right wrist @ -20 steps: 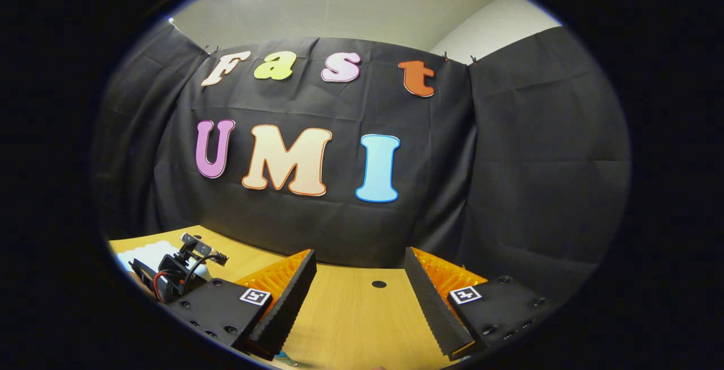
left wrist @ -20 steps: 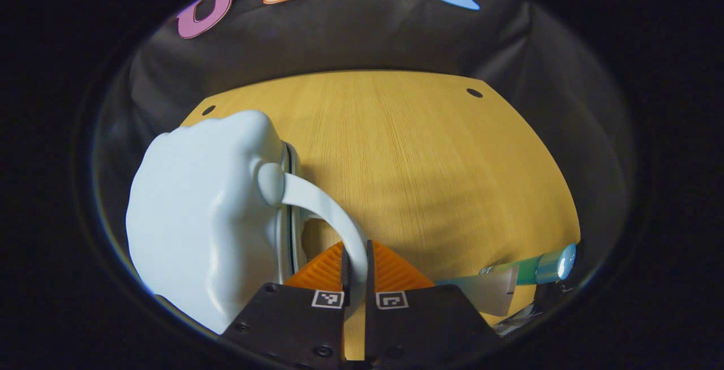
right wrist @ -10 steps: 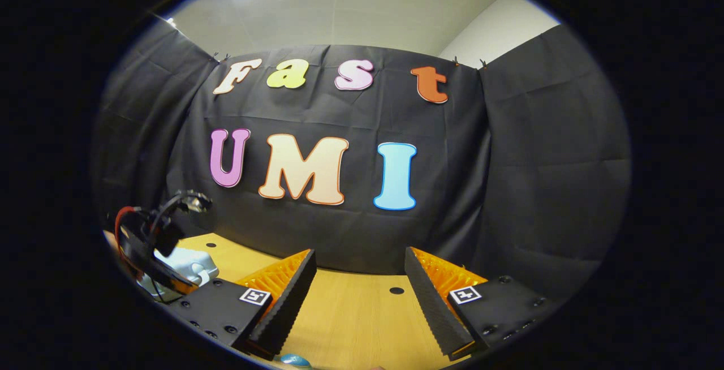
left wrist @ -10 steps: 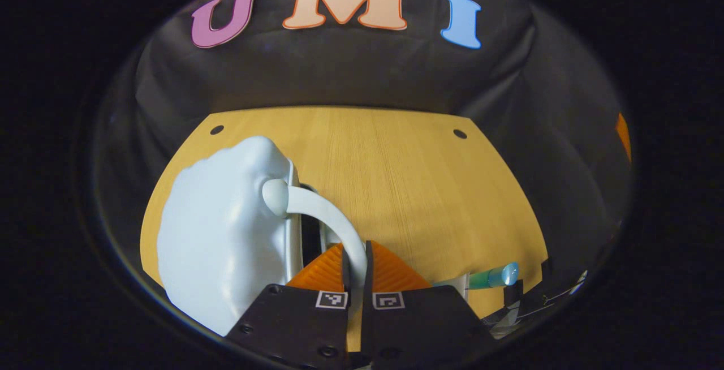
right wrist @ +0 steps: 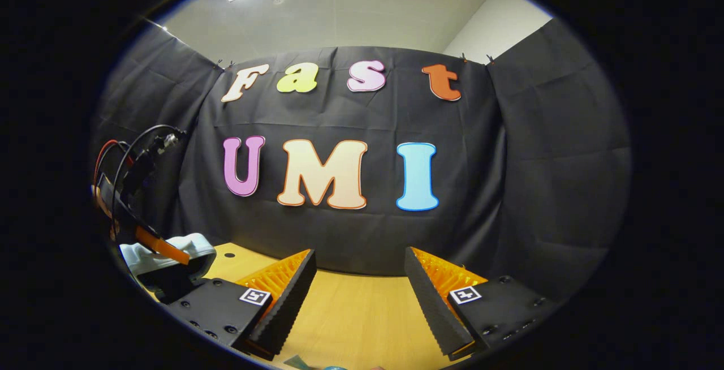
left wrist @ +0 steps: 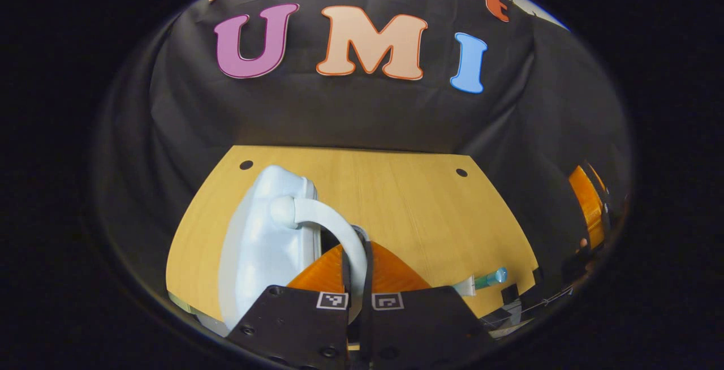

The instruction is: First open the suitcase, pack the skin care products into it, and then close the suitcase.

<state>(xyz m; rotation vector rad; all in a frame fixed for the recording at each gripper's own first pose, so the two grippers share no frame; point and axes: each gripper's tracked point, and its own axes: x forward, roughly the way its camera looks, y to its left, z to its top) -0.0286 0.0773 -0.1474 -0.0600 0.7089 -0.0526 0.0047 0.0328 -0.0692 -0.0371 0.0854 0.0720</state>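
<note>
**Left tongs clamped on the suitcase handle, right tongs wide open**

The wooden desk (left wrist: 396,206) fills the middle and lower part of my left gripper view, with the black booth wall rising behind it. A small round hole sits near each far corner of the desk. In my right gripper view the same desk (right wrist: 362,313) shows as a strip along the bottom of the frame.

The pale blue suitcase (left wrist: 266,245) stands in the lower left of my left gripper view, left of centre, with its hard shell facing me. A dark gap shows along its right edge, just left of my tongs, so its two halves look parted there. In my right gripper view the suitcase (right wrist: 192,245) sits at the lower left of the frame.

Its curved pale handle (left wrist: 331,228) arcs from the shell down toward the bottom centre of the frame.

My left tongs (left wrist: 358,279) are pressed together on that handle, both fingers squeezing it with almost no gap between them. In my right gripper view the left tongs (right wrist: 141,206) show at the left edge with cables looping above them.

My right tongs (right wrist: 359,296) stand wide apart at the bottom of my right gripper view, holding nothing, above the desk.

A small tube with a teal cap (left wrist: 487,278) lies on the desk at the lower right of my left gripper view, well apart from the suitcase.
</note>
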